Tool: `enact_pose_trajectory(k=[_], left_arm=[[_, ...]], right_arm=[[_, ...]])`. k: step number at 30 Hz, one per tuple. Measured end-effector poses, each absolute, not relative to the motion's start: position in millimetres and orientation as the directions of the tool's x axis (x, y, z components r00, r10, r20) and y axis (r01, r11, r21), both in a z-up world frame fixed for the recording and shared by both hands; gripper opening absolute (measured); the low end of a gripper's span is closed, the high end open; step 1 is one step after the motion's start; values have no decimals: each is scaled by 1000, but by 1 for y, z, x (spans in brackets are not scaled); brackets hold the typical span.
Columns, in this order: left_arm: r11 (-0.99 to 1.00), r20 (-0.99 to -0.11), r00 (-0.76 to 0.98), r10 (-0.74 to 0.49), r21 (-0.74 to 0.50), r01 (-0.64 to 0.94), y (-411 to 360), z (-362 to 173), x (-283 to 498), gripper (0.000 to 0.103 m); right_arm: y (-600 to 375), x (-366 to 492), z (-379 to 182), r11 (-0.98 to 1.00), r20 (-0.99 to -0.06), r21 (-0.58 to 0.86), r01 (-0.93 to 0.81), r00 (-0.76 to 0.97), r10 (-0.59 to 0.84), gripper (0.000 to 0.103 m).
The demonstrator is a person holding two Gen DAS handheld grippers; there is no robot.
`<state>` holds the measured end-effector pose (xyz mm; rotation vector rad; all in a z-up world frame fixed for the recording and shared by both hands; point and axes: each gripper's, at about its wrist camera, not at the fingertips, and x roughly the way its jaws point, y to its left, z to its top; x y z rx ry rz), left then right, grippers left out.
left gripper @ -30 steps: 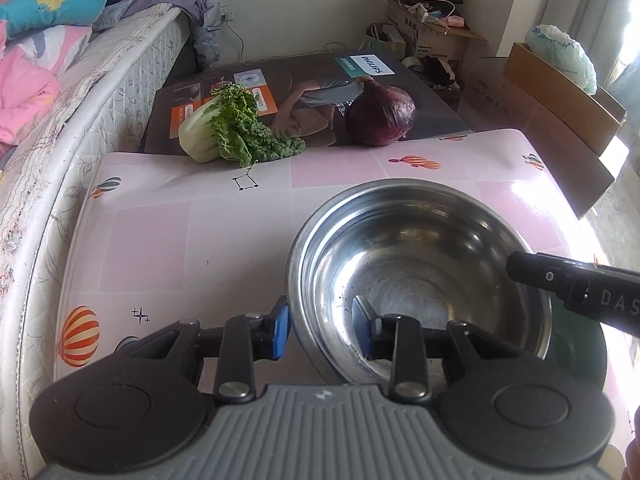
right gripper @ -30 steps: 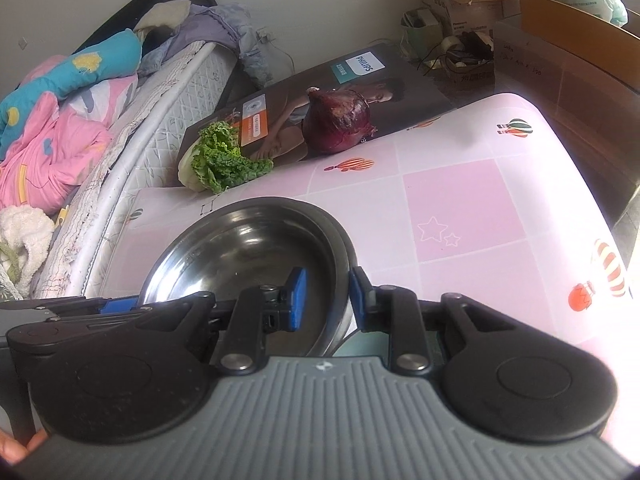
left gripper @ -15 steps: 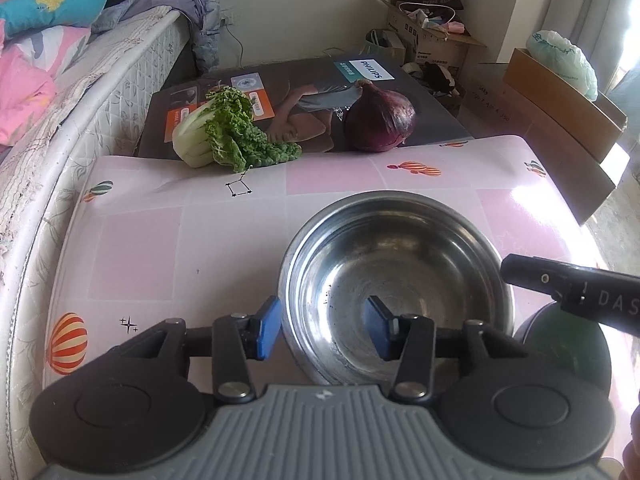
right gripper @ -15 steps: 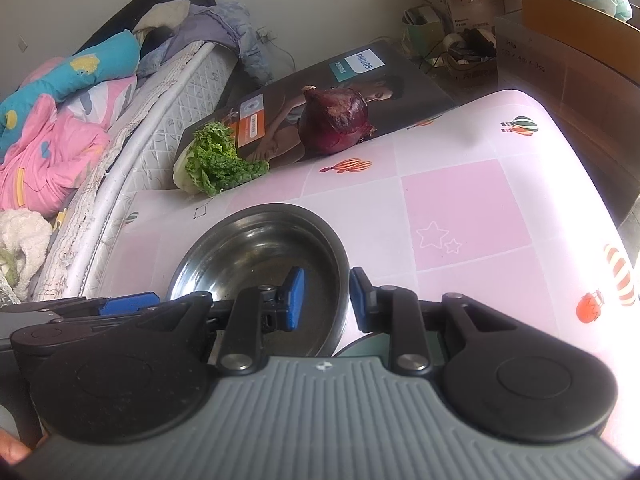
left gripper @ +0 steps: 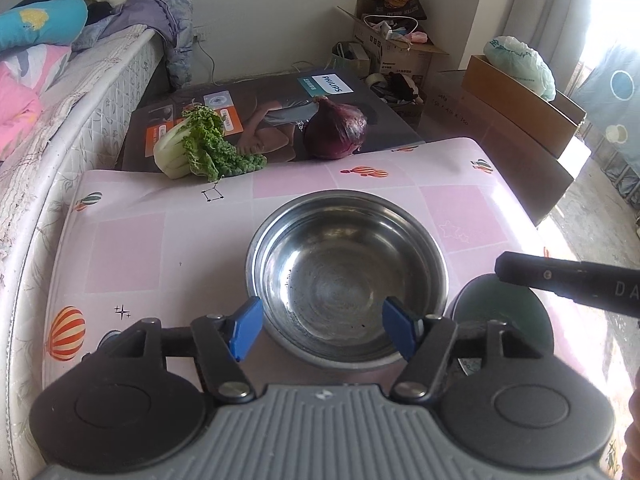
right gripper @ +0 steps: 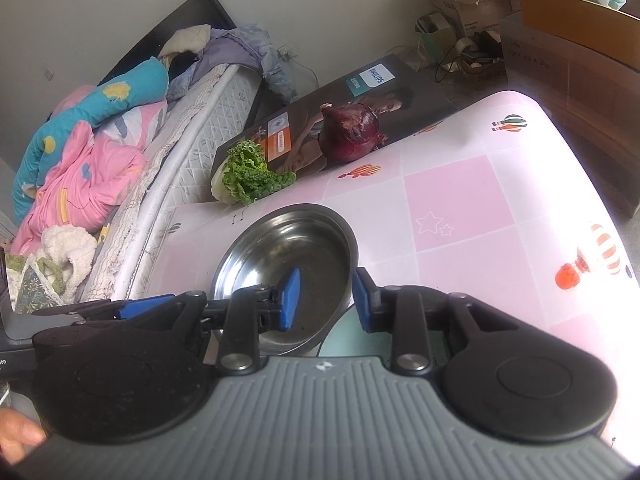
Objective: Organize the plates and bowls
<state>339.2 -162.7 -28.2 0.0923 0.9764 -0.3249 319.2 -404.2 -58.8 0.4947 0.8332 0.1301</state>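
Jaws of both grippers just opening, spread clear of the steel bowl (left gripper: pixel 346 276) — pink patterned tabletop (left gripper: pixel 132 252) (bed (left gripper: pixel 60 120) alongside).

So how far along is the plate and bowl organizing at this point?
Done: the round stainless steel bowl sits on the pink patterned table. In hand: nothing; left gripper and right gripper have just been opening, pads clear of the rim. Left: the dark green dish beside it appears unstacked.

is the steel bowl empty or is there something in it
Empty. The left wrist view looks straight into the steel bowl and shows only bare metal with a few dark specks; it sits upright on the pink table.
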Motion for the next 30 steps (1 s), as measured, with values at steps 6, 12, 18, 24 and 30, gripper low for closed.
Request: enact_pose_trajectory(k=[6,12,18,24,30], left_arm=[[922,-821,485,-301,-120,369,-169,-18,312,70],[900,-815,477,-329,-118,420,-180,-13,287,71],[884,-834,444,-328,-106,455,-199,-22,279,72],[885,-854,402,-331,-133,446,-221,-37,286,67],[895,-871,398,-286,-94,437,-244,-50,295,48]], right_arm=[[-424,271,-45,870,-663,482,100,691,288,44],[-436,231,-35,885,-662,450,121,710,239,51],[-448,209,-40,888,-672,435,147,710,212,52],[-467,215,-60,865,-694,460,199,688,211,52],[-475,241,-86,852,-722,472,229,655,224,47]])
